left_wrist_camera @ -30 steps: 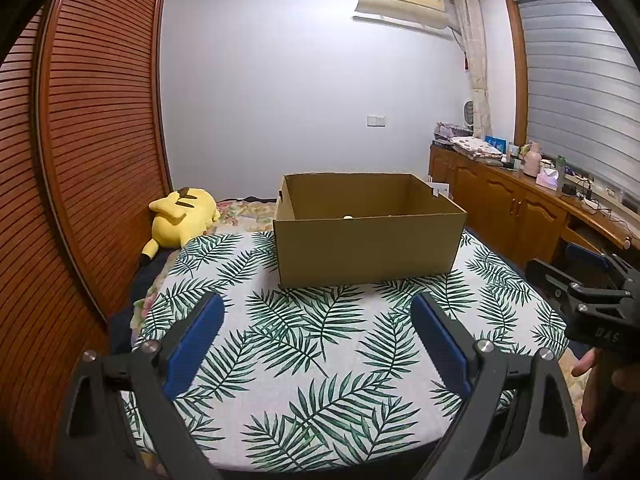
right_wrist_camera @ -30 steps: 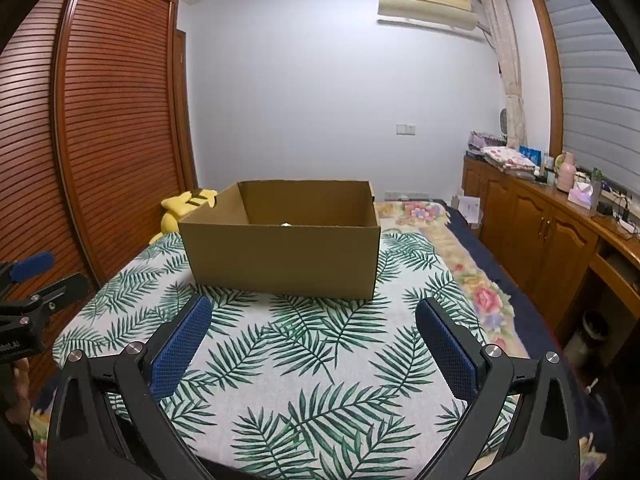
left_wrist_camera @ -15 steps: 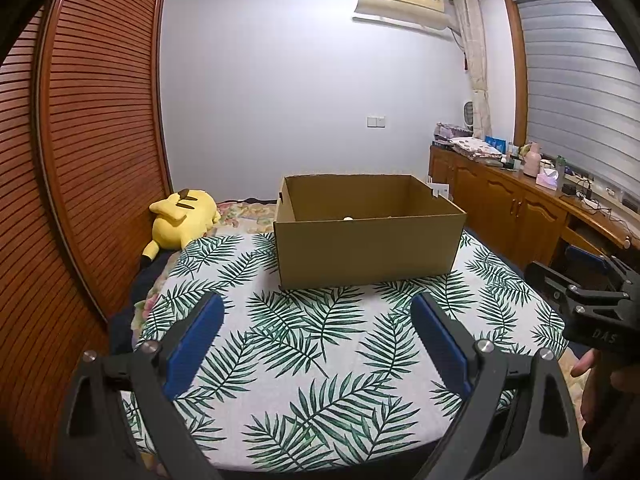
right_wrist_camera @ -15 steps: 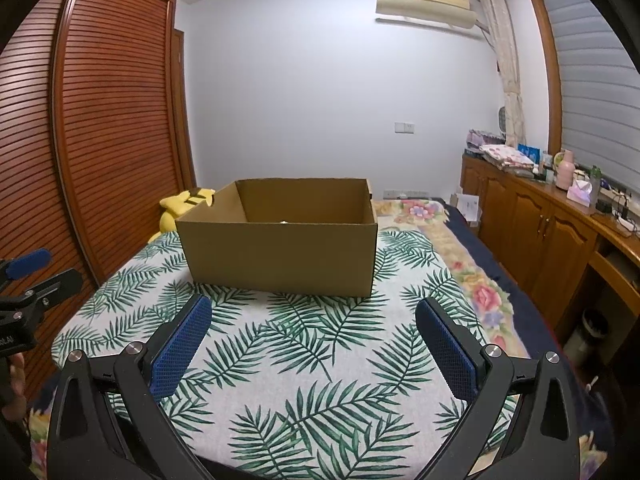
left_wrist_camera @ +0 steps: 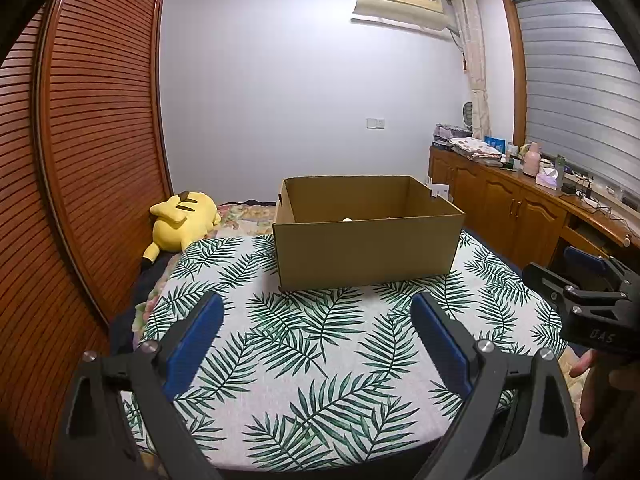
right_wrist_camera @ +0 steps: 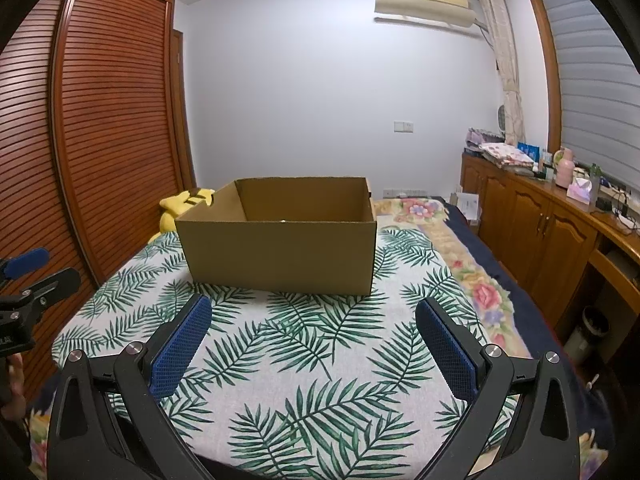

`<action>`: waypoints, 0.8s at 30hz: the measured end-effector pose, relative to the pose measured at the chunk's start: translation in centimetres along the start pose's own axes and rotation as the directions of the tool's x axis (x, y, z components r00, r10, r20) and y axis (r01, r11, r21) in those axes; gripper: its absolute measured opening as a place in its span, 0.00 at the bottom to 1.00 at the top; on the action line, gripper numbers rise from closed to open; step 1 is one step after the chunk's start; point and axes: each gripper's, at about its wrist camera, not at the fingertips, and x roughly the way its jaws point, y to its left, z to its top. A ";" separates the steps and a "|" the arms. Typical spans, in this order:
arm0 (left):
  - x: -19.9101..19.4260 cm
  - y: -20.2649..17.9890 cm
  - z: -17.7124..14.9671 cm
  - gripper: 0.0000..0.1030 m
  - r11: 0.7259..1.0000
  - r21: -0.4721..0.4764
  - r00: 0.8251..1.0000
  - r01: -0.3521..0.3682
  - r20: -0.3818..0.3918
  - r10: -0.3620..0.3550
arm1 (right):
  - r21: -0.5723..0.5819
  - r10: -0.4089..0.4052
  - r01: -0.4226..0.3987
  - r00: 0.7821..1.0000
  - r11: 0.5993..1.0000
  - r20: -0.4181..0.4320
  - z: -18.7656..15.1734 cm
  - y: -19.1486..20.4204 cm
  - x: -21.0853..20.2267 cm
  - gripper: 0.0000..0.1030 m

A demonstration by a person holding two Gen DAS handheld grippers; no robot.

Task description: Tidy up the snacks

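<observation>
Left wrist view: the left gripper [left_wrist_camera: 316, 320] is hovering with jaws apart and empty, facing the open brown cardboard box [left_wrist_camera: 368, 254] sitting on the palm-leaf bedspread [left_wrist_camera: 320, 360], likely positioned for collecting snacks.

Right wrist view: the right gripper [right_wrist_camera: 312, 320] is likewise gaping, holding nothing; something small is peeking over the box rim, unidentifiable.
</observation>
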 end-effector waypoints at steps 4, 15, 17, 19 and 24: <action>0.0 0.0 0.0 0.93 1.000 0.001 1.000 -0.001 0.000 0.001 | 0.001 0.001 -0.001 1.000 1.000 -0.002 0.0 0.1 0.0 1.00; -0.2 -0.1 -0.1 0.93 1.000 0.002 1.000 -0.001 0.000 0.001 | 0.002 0.001 -0.001 1.000 1.000 -0.003 -0.1 0.0 0.1 1.00; -0.1 -0.2 -0.1 0.93 1.000 0.003 1.000 -0.002 0.000 0.002 | 0.003 0.001 -0.001 1.000 1.000 -0.004 -0.2 0.0 0.1 1.00; -0.1 -0.2 -0.1 0.93 1.000 0.003 1.000 -0.002 0.000 0.002 | 0.003 0.000 0.000 1.000 1.000 -0.003 -0.2 0.1 0.1 1.00; -0.2 -0.2 -0.1 0.93 1.000 0.003 1.000 -0.001 -0.001 0.001 | 0.005 0.000 0.000 1.000 1.000 -0.003 -0.3 0.0 0.1 1.00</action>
